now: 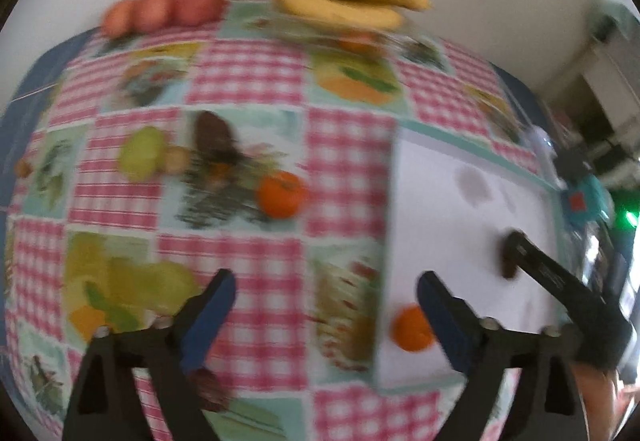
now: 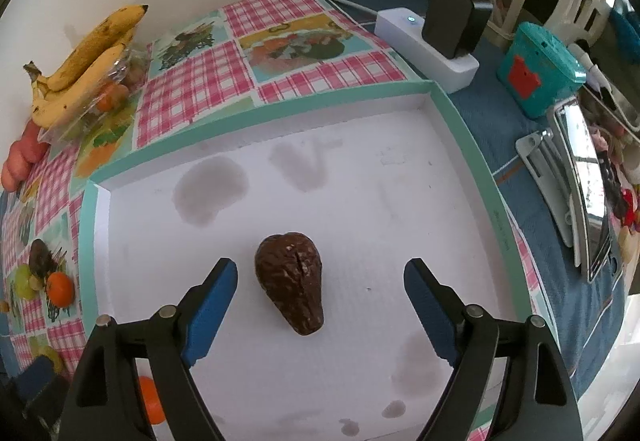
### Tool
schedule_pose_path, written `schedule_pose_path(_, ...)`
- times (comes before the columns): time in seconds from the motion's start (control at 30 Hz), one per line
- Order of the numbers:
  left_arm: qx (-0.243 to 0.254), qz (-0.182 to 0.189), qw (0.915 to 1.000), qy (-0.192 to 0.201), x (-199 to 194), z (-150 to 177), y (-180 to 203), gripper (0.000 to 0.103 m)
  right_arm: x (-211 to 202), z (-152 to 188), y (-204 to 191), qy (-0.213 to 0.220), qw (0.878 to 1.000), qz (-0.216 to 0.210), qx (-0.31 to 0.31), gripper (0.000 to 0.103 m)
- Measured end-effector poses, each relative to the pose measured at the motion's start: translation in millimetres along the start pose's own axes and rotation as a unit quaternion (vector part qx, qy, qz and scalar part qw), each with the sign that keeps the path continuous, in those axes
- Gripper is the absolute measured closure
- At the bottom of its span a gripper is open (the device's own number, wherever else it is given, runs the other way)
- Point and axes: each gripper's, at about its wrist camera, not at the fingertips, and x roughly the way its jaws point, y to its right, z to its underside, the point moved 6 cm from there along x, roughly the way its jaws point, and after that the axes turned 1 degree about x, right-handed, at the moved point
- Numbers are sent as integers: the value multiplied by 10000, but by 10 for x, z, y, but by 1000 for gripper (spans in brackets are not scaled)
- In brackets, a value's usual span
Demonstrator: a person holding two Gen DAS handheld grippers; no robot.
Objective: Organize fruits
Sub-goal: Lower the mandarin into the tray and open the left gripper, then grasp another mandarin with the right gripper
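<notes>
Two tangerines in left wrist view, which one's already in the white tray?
The tangerine by the left gripper's right finger, on the white tray. The other tangerine sits on the checked cloth.

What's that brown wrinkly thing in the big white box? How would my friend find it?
Find the white box with the teal rim on the checked tablecloth. In its middle lies the avocado: dark brown, wrinkled and pear-shaped, unlike the smooth tangerine near the box's corner.
</notes>
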Motion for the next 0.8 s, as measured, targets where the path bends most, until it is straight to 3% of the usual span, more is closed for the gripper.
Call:
schedule_pose_path(0.2,-314,-556,9976,268,-94,-111,-502,0,-98,41,-163,152,9996,27,-227,17)
schedule_pose_path(0.4,-458,-1190,9900,595,-323,-211,-999,0,-262,91,-409,341,9981,-96,-509,17)
schedule_pose_path(0.8,-572,-1604,9814,885,-831,-197,-1658,0,-603,262,-1063,436,9889,-752,-1206,17)
